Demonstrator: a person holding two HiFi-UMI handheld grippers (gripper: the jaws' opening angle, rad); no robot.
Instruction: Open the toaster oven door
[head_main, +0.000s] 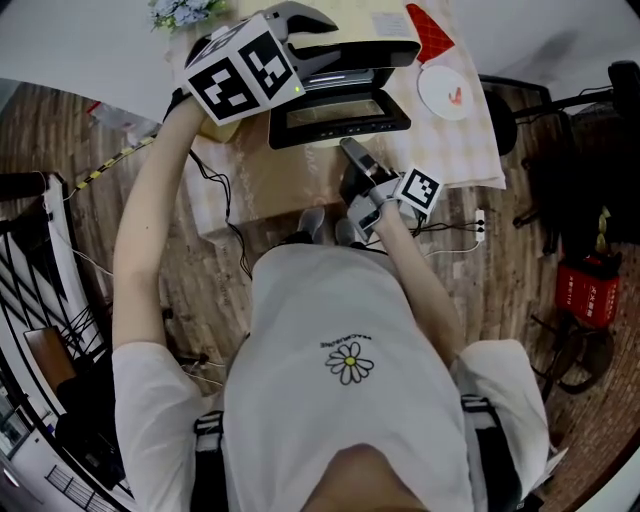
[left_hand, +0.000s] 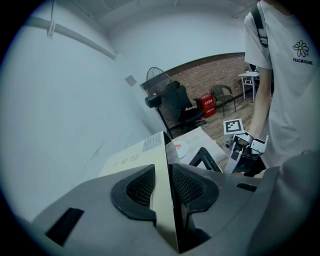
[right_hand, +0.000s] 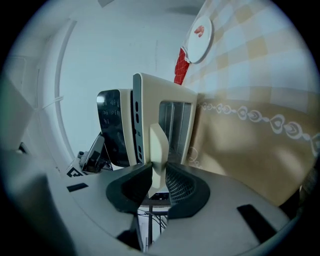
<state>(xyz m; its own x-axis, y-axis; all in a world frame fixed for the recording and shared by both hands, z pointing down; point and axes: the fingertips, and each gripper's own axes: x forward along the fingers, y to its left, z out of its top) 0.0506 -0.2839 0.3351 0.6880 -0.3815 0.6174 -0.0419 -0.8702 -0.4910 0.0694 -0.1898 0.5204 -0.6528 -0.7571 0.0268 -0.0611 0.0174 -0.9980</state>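
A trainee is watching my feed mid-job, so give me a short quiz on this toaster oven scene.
1. True or false: the door of the toaster oven is shut.
2. What sits between the right tongs? A) door handle B) cable C) cup
3. Fill in: the ____ tongs grip the oven's cream body.

Key:
1. False. The door is swung down and open.
2. A.
3. Left. The left tongs are clamped on a cream edge of the oven.
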